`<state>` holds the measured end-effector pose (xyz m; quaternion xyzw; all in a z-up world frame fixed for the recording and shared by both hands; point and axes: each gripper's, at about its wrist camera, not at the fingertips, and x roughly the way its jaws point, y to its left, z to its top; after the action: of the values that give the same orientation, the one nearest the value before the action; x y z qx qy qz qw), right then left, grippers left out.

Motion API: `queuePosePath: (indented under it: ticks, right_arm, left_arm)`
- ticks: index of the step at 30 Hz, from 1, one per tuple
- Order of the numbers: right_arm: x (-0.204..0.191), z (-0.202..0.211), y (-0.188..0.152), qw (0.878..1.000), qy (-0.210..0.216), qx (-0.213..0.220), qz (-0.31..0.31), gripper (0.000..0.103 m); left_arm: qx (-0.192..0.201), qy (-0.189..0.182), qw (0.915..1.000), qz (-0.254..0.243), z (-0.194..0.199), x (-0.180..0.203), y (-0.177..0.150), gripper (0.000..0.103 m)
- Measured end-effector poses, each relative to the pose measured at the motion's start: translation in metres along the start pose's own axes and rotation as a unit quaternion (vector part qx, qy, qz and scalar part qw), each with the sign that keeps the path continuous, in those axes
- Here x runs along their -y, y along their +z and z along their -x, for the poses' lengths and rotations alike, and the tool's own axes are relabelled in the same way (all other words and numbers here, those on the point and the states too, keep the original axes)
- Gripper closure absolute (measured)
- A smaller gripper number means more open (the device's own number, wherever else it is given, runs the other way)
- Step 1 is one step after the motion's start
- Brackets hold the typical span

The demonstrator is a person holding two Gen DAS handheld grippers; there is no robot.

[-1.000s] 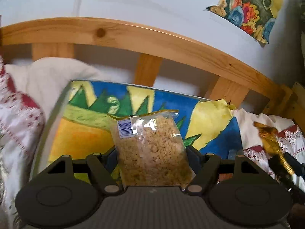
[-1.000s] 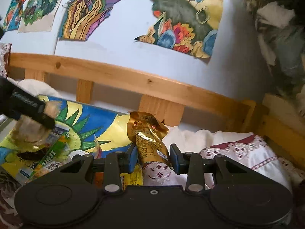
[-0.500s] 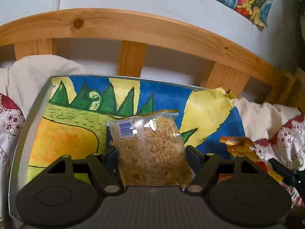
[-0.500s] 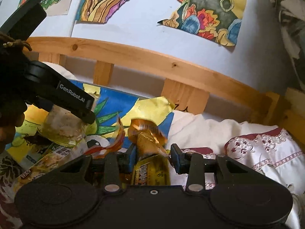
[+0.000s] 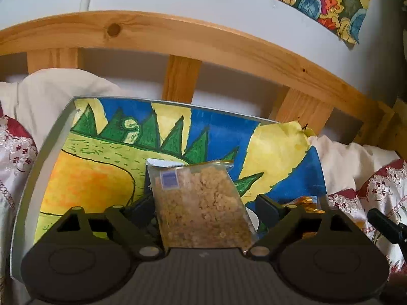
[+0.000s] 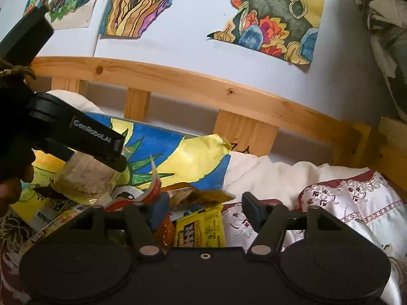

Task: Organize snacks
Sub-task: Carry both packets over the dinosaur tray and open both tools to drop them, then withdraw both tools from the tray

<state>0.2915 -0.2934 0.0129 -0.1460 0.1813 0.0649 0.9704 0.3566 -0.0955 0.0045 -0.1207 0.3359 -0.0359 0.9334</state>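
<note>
In the left wrist view my left gripper [image 5: 203,206] is shut on a clear bag of tan cereal bits [image 5: 201,203], held upright over a painted board [image 5: 89,178]. It also shows from the right wrist view [image 6: 86,175] under the left gripper's black finger [image 6: 91,137]. My right gripper [image 6: 206,209] is open; a gold-wrapped snack [image 6: 203,197] lies between its jaws on top of a yellow packet [image 6: 201,228], at the board's right edge. The gold wrapper's tip [image 5: 304,202] shows in the left wrist view.
Several other snack packets [image 6: 63,218] lie at the board's near edge. A wooden bed rail [image 5: 203,35] runs behind, with white pillows [image 6: 267,175] and a red-and-white embroidered cover [image 6: 356,198]. Paintings hang on the wall [image 6: 178,43].
My right gripper has opened and let go of the gold snack, which now lies flat on the pile. My left gripper has lowered the cereal bag toward the board.
</note>
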Motion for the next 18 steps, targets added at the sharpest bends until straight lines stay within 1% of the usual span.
queuePosePath:
  ticks: [1, 3, 7, 10, 12, 18]
  right_arm:
    - [0.001, 0.001, 0.001, 1.000, -0.001, 0.002, -0.001, 0.035]
    - [0.002, 0.005, 0.003, 1.000, -0.004, 0.008, -0.001, 0.030]
    - [0.007, 0.017, 0.009, 0.999, -0.009, 0.024, -0.018, 0.023]
    - [0.010, 0.029, 0.015, 0.998, -0.013, 0.043, -0.034, 0.016]
    - [0.010, 0.039, 0.019, 0.997, -0.012, 0.058, -0.046, 0.007]
    - [0.006, 0.068, 0.033, 0.993, -0.007, 0.097, -0.069, 0.004]
  left_arm:
    - [0.004, 0.000, 1.0000, 0.001, 0.003, -0.001, 0.000, 0.009]
    - [0.016, -0.001, 0.9999, 0.001, 0.011, -0.001, 0.001, 0.006]
    - [0.044, -0.001, 0.9990, 0.004, 0.033, -0.005, 0.001, 0.001]
    - [0.072, 0.001, 0.9974, 0.009, 0.053, -0.010, 0.000, 0.001]
    - [0.087, 0.003, 0.9961, 0.010, 0.067, -0.013, -0.002, 0.001]
    - [0.126, 0.010, 0.9920, 0.006, 0.110, -0.023, -0.008, 0.001]
